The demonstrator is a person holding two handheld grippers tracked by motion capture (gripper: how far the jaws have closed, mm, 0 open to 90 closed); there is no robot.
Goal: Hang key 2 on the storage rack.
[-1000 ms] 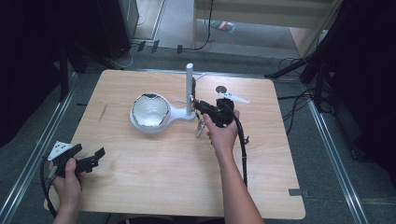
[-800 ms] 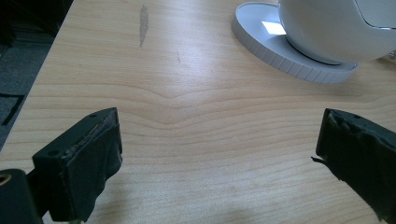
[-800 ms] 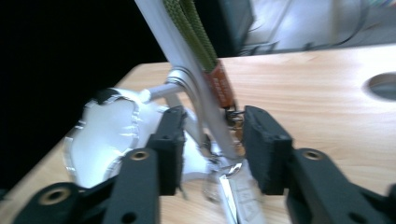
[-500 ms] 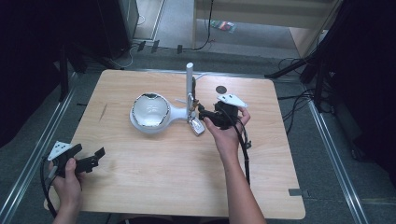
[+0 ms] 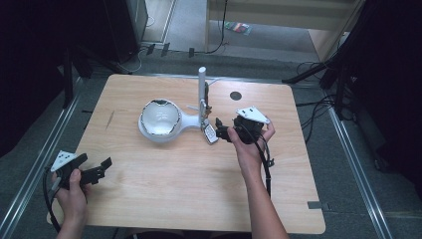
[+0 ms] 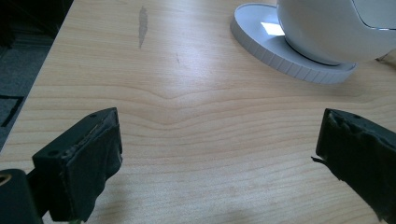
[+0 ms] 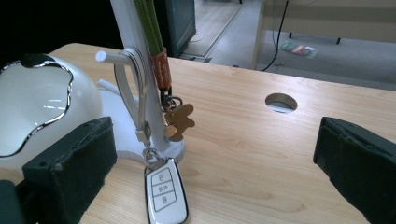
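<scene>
One car key (image 7: pixel 165 192) is the thing I am working with, and I judge its hanging done: in my right gripper view its strap (image 7: pixel 140 88) loops over the short white peg (image 7: pixel 108 56) of the stand (image 7: pixel 134 56), and the white fob lies with its lower end on the wood at the foot of the post, beside a green lanyard with a brown bear charm (image 7: pixel 179 120). My right gripper (image 5: pixel 222 133) has just been opening; its jaws now stand wide with nothing between them, and the fob sits just off their tips at about nine o'clock from my hand in the high view. What I reckon is left is only backing that hand clear. The fob's long axis runs from the peg toward six o'clock on the table (image 5: pixel 149 199), ring end up, tilted slightly. My left gripper (image 5: pixel 98 168) rests at about seven o'clock, jaws wide apart and empty, well away from the white bowl lamp (image 5: pixel 160 119).
</scene>
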